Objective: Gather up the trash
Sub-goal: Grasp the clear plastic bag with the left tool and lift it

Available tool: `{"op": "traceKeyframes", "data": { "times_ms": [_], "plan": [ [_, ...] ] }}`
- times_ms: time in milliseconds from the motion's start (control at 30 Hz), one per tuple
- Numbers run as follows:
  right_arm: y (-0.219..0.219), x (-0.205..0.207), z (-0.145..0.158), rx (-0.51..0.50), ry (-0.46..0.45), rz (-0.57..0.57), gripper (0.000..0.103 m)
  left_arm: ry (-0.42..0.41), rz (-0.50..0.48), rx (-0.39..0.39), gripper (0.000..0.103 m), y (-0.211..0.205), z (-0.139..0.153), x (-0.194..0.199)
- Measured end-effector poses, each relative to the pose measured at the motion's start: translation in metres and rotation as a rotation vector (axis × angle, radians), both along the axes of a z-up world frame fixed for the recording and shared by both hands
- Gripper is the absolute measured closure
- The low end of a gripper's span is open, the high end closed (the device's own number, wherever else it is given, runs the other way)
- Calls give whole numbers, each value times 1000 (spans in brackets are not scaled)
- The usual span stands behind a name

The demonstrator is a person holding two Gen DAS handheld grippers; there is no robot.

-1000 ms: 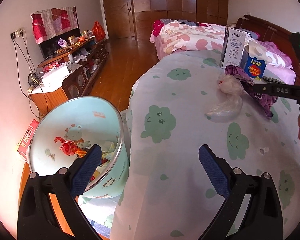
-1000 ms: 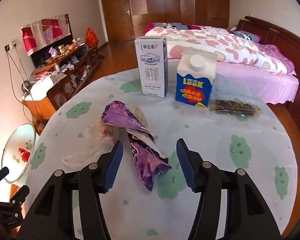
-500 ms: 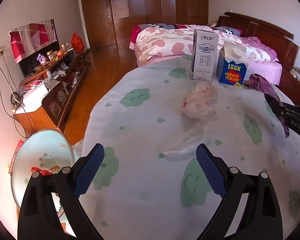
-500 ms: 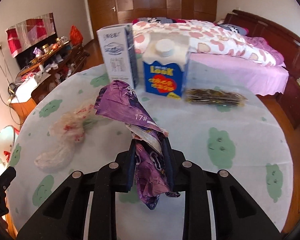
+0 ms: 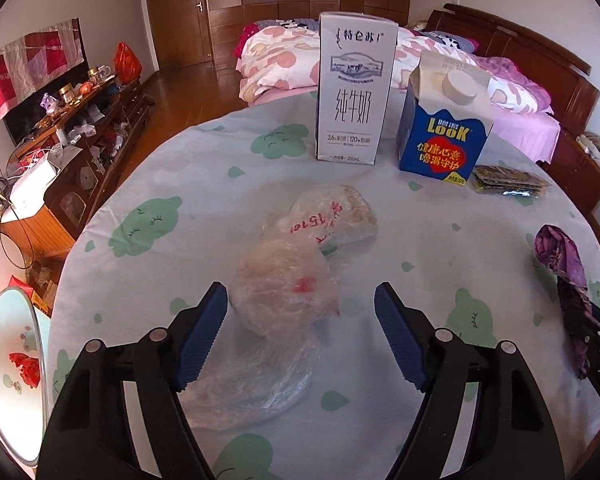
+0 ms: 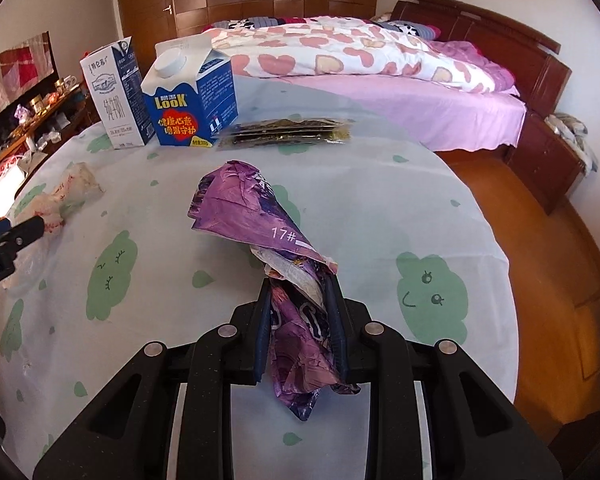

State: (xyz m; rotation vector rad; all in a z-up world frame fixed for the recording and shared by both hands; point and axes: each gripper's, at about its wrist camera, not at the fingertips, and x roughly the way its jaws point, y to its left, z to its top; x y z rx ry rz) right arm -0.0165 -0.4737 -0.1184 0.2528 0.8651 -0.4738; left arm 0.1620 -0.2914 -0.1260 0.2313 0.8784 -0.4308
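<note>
A crumpled clear plastic bag [image 5: 288, 280] with red print lies on the round table's cloud-print cloth [image 5: 160, 220]. My left gripper [image 5: 302, 296] straddles its wad. The jaws are closing, and a gap still shows at the right blue pad [image 5: 396, 332]. My right gripper [image 6: 298, 284] is shut on a crumpled purple wrapper [image 6: 244, 208], which sticks out ahead of the fingers. The left wrist view shows that wrapper [image 5: 560, 252] at the far right. A pale trash bin [image 5: 8, 360] with red scraps stands on the floor at the lower left.
A tall white milk carton [image 5: 354, 88] and a blue LOOK carton [image 5: 444, 120] stand at the table's far side, with a dark flat packet [image 5: 508, 184] beside them. A bed [image 6: 380, 64] lies beyond. A cluttered low cabinet [image 5: 72, 140] lines the left wall.
My left gripper swung from over the bin to the plastic bag, and its jaws narrowed. My right gripper shut on the purple wrapper and carried it rightwards, away from the bag.
</note>
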Motion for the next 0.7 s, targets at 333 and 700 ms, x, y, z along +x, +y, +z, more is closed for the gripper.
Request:
{"op": "traceKeyframes", "data": {
  "times_ms": [333, 700],
  "plan": [
    [1, 11, -8, 43, -16, -10, 76, 4, -17, -23, 66, -2, -10, -4],
    [1, 22, -10, 20, 5, -12, 75, -80, -8, -24, 71, 33, 17, -44]
  ]
}}
